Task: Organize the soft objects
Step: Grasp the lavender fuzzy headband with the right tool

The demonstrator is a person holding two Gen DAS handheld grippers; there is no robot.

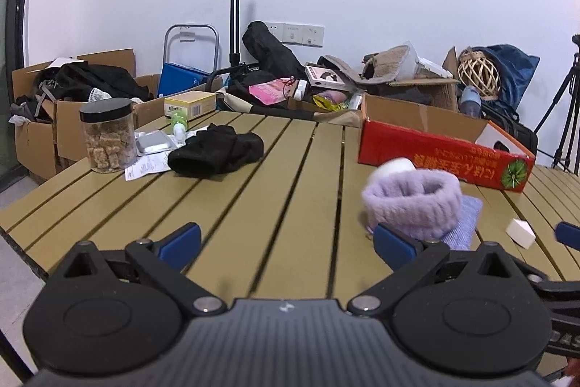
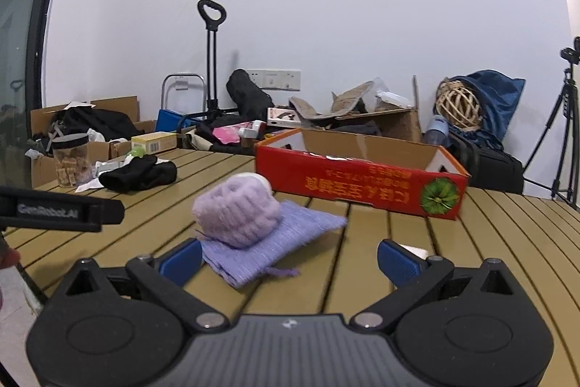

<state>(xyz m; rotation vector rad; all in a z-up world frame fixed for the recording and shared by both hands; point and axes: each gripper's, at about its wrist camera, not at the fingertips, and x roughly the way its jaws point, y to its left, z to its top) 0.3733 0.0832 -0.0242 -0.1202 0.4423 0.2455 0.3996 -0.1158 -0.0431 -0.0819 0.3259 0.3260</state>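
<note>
Both tongs spread wide over the slatted bench (image 1: 275, 176), gripping nothing. Left tongs (image 1: 286, 243) parked low above bare slats, with the fuzzy lilac headband (image 1: 413, 202) just off the right finger. Right tongs (image 2: 290, 258) aimed at the same headband (image 2: 237, 211), which sits curled up on a purple knit cloth (image 2: 290, 234) near the bench's middle. Red cardboard box (image 2: 359, 178) open-topped right behind those. Black sock bundle (image 1: 217, 149) further back left, next to a black-lidded jar (image 1: 108, 135) of brown cubes. Small white wedge (image 1: 521, 233) lying off to the right, apart from the cloth.
</note>
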